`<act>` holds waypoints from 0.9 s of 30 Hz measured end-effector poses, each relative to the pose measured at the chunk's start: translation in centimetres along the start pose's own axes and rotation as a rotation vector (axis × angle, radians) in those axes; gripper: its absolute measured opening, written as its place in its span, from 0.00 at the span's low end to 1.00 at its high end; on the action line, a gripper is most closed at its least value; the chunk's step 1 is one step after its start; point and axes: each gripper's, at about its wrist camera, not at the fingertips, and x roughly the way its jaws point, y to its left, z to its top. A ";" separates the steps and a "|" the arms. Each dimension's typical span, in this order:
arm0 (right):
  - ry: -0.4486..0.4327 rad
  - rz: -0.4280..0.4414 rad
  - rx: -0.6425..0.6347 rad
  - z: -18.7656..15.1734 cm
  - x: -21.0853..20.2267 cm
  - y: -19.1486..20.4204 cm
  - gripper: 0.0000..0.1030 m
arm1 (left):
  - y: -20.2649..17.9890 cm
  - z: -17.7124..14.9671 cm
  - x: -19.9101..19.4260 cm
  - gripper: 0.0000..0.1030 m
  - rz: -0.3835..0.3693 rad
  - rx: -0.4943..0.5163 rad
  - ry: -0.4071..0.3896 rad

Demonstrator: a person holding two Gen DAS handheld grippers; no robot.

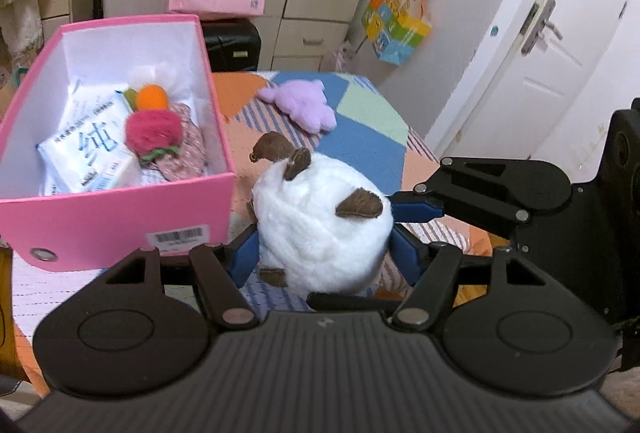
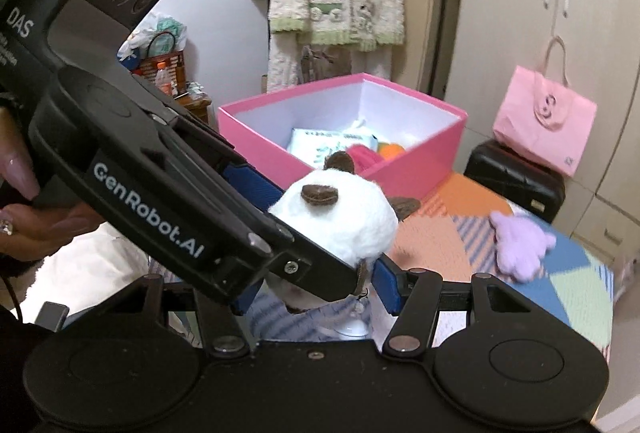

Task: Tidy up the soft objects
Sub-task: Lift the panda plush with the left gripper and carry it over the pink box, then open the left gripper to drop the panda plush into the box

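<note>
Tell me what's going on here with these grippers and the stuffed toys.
A person is tidying soft toys into a pink box. The left gripper is clamped on a white plush with brown patches, held beside the box. The right gripper also reaches in at the plush, though its grip is unclear. The box already holds red and orange plushies and tissue packs. A purple plush still lies on the patchwork cover.

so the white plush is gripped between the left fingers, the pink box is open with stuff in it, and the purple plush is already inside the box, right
Not quite: the purple plush is not in the pink box; the left wrist view shows it lying on the patchwork cover beside the box. The rest holds: the white plush sits between the left gripper's fingers.
</note>
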 end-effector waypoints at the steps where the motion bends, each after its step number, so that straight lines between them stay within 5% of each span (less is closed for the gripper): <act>1: 0.000 0.004 -0.005 0.5 0.0 0.2 0.62 | 0.3 0.1 -0.5 0.66 -0.004 -0.003 -0.009; 12: -0.136 0.007 -0.093 6.3 0.7 1.7 0.62 | 4.0 2.7 -4.6 0.65 0.071 0.009 -0.187; 22: -0.316 -0.056 -0.154 10.3 4.6 -0.6 0.63 | 9.2 7.4 -3.3 0.64 0.075 -0.091 -0.200; 27: -0.293 -0.033 -0.114 11.6 7.0 -2.3 0.62 | 10.6 8.4 -2.2 0.64 0.139 -0.096 -0.226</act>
